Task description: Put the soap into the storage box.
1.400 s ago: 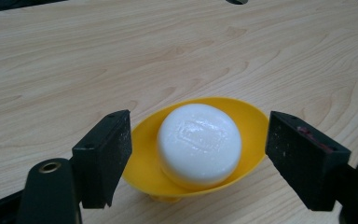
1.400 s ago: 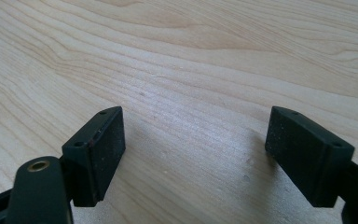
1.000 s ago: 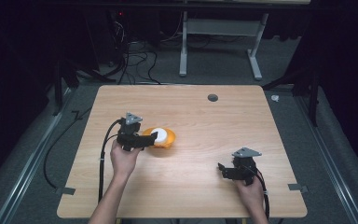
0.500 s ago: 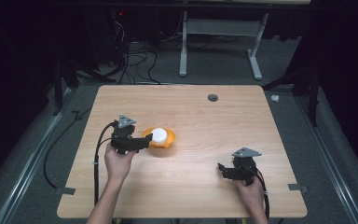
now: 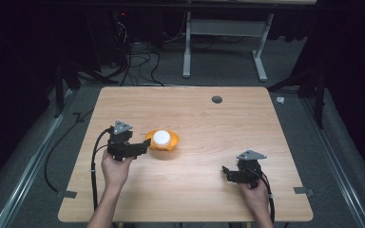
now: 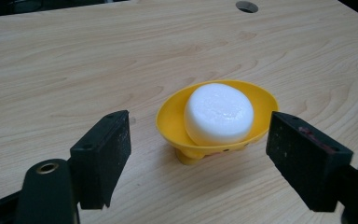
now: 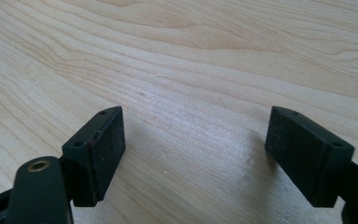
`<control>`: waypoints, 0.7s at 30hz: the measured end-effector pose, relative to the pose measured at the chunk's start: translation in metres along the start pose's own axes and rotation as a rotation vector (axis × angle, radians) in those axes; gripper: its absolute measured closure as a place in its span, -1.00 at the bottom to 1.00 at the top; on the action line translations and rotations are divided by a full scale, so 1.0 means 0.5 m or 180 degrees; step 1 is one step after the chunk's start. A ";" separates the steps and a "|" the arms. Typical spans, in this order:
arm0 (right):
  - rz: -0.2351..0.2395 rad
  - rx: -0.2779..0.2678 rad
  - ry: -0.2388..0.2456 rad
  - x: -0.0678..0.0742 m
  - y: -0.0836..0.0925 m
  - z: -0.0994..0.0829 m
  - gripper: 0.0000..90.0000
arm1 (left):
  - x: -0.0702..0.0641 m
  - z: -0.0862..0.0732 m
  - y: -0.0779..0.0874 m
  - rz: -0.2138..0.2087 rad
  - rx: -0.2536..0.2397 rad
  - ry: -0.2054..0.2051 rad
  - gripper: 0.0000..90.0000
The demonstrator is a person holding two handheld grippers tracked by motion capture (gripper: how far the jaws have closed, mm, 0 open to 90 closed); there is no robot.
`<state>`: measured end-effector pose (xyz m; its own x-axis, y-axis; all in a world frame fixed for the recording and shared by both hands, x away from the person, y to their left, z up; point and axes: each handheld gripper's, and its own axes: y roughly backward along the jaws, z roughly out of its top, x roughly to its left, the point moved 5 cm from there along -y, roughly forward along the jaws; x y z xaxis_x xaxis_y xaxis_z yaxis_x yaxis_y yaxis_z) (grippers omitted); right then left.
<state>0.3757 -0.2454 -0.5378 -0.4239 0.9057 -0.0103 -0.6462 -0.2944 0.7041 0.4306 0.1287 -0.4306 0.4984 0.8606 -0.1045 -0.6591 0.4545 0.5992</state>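
Left gripper (image 5: 145, 146): jaws spread wide, just short of yellow dish (image 6: 216, 122) holding white puck (image 6: 219, 113), mid-desk (image 5: 209, 123). Right gripper (image 5: 225, 172): jaws apart, empty, near desk's front-right corner.

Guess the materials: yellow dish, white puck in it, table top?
Yellow dish: likely moulded plastic, smooth with a slight sheen. White puck: looks like foam, matte with a grainy surface. Table top: pale wood grain, possibly laminate; the look leaves it open.
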 end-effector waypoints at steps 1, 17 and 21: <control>0.0000 0.0000 0.0001 0.000 0.000 0.000 -0.54 | 0.000 -0.002 0.002 0.0006 -0.0002 0.0001 -0.50; -0.0002 0.0003 -0.0002 0.000 0.000 0.000 -0.54 | 0.019 -0.027 0.033 0.0045 -0.0055 0.0098 -0.51; -0.0002 0.0003 -0.0002 0.000 0.000 0.000 -0.54 | 0.023 -0.035 0.040 0.0060 -0.0081 0.0118 -0.51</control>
<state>0.3756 -0.2452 -0.5378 -0.4231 0.9060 -0.0105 -0.6458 -0.2934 0.7049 0.4134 0.1515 -0.4336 0.4649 0.8768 -0.1230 -0.6826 0.4434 0.5809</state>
